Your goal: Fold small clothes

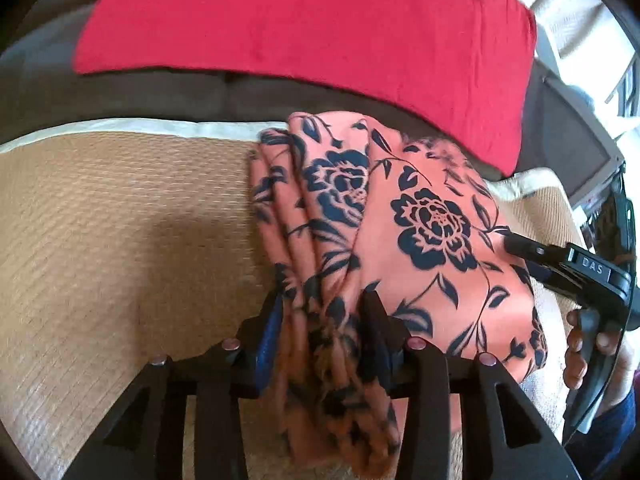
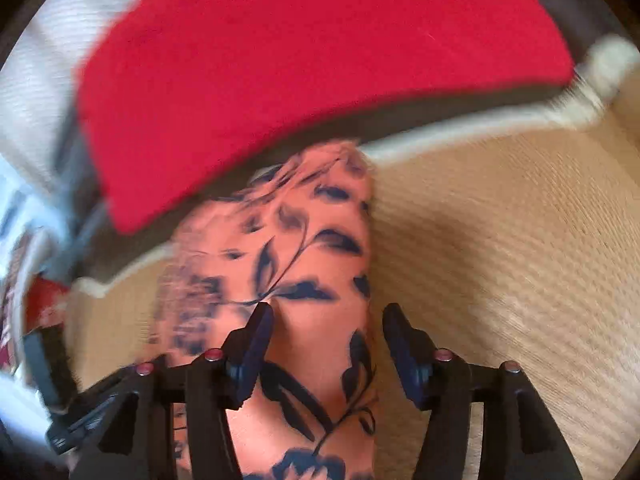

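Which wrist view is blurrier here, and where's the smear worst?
Right wrist: heavy motion smear, worst at the left edge and across the red cloth; the floral garment print streaks. Left wrist: mostly sharp, the floral garment is crisp, softening only between the left claw fingers. Both show fisheye bending at the rims.

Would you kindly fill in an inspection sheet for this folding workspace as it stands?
Surface: tan woven mat with a pale border.
Job's things: floral orange garment, bunched in folds on the mat; red cloth lying flat beyond it.
Clutter: nothing seen on the mat.
Grippers: left hand-held gripper has gathered floral folds between its fingers, grip unclear; right hand-held gripper has jaws apart over the garment, right pad clear of it.
Cables: nothing seen.
Surroundings: dark upholstery behind the mat; a person's hand on the right gripper's handle.
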`<state>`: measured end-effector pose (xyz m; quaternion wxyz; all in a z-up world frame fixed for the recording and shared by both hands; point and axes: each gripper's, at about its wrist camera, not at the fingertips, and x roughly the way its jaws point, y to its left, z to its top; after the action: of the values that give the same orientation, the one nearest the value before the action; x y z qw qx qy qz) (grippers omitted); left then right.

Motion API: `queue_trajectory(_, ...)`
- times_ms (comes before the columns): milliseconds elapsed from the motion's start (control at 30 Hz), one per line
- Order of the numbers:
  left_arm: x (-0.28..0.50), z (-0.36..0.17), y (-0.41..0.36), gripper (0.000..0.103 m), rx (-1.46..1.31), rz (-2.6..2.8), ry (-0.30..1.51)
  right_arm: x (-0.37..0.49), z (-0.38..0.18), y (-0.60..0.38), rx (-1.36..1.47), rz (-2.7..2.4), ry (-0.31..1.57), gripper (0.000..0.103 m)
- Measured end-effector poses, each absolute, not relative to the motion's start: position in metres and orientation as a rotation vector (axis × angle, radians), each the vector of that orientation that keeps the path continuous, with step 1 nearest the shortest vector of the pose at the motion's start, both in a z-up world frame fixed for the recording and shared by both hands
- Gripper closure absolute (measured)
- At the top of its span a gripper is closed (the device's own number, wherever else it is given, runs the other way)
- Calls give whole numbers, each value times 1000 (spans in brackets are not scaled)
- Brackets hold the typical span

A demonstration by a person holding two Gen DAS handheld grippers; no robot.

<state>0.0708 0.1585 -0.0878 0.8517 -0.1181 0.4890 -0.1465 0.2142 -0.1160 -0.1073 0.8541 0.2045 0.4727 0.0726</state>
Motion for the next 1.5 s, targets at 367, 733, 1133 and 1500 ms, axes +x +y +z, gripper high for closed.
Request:
queue_trajectory(367,6,-96,158,81,-266,-312,1118,138,-59,-88,614,460,853,17)
queue_trajectory(733,5,-35,165,76,-251,-312,983,154,-55,-84,618,457,937,17)
queue_trajectory(1133,52,-78,140,47,-142,-179,1109,286,-96,-93,709,388,1115,17)
queue_trajectory(1500,-10,-28,165,47,-95,-117,1042,222,-85,-68,538,378,1090,18)
